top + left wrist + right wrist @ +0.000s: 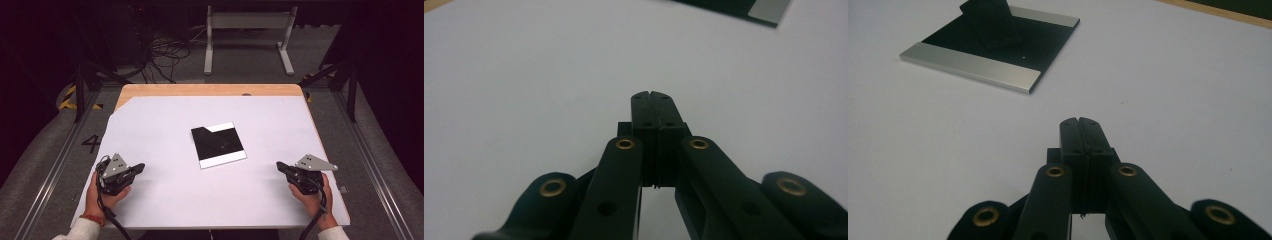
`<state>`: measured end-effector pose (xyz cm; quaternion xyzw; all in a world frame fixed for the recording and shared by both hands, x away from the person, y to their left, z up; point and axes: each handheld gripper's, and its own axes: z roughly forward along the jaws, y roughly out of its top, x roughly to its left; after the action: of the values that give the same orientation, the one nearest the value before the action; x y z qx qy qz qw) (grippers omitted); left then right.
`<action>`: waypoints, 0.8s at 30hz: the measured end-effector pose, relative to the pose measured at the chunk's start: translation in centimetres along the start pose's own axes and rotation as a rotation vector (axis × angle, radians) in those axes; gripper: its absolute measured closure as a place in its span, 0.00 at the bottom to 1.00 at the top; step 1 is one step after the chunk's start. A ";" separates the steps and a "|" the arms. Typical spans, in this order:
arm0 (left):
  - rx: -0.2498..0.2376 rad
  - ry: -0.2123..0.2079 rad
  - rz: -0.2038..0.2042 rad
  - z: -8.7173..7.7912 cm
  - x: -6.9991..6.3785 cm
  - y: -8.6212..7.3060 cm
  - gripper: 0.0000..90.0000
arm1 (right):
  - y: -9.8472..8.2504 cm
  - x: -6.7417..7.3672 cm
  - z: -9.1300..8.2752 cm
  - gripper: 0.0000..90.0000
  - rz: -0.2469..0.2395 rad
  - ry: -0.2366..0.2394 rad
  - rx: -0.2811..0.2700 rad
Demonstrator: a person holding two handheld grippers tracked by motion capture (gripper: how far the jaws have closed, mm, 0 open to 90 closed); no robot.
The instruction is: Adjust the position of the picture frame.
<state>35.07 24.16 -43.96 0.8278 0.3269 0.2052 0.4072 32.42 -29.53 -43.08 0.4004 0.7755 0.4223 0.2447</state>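
A flat square plate [219, 146] lies near the middle of the worktop [165, 195], turned slightly off square to its edges. Its face is black, with a pale silver band along the near edge and a shorter silver band at the far right corner. In the right gripper view a smaller black slab [990, 22] rests on the far part of the plate [973, 65], tilted across it; a tiny pale speck marks the black face.

The left gripper [140, 168] sits at the near left of the worktop, the right gripper [280, 166] at the near right, both well apart from the plate. Each points inward toward the centre. Both pairs of jaws are pressed together with nothing between them, as the left gripper [653, 95] and right gripper [1081, 121] views confirm.

The worktop is covered by a white sheet, with a strip of bare pale wood [210, 90] along the far edge. Beyond it lies grey carpeted floor, a tangle of black cables [162, 55], a white metal stand [248, 35] and dark frame rails at either side.
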 end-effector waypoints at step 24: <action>0.117 -0.078 -0.003 12.4 -0.7 7.0 1.00 | 3.5 2.1 10.2 1.00 -0.003 0.045 0.111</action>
<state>44.75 13.79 -45.65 0.8571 0.3234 0.1528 0.3708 40.04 -22.01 -45.51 0.4028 0.8037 0.3871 0.2052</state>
